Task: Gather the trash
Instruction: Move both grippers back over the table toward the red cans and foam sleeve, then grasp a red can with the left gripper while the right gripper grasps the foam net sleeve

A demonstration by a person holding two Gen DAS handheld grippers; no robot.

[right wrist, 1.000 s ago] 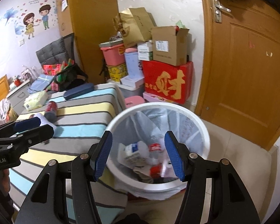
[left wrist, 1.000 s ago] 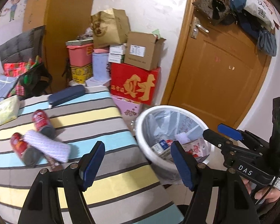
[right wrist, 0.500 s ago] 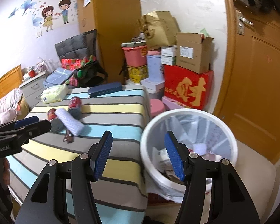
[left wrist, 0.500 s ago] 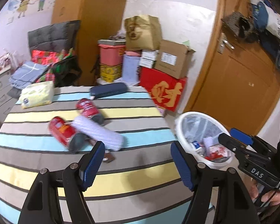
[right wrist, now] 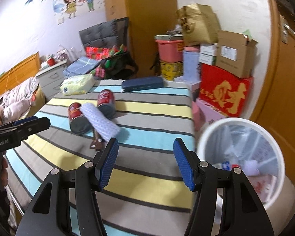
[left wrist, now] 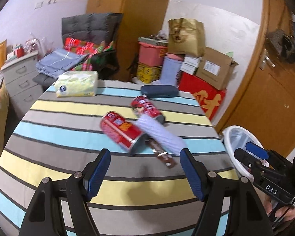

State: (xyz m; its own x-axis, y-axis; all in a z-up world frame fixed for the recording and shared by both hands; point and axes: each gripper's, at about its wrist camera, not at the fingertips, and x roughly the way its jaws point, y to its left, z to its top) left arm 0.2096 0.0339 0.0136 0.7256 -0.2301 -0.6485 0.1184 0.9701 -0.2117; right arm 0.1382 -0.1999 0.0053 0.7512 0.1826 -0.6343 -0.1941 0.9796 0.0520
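Two red cans lie on the striped table: the near one and the far one. A pale blue rolled cloth lies between them, over a small brown wrapper. My left gripper is open and empty, just short of the near can. My right gripper is open and empty over the table's right part, beside the white trash bin that holds trash.
A dark blue case and a yellow tissue pack lie at the table's far edge. Stacked boxes stand behind the table, a wooden door to the right, a drawer unit to the left.
Both grippers have swung left from over the bin to the table. The cans and cloth now lie straight ahead of my left gripper. Both stay open.
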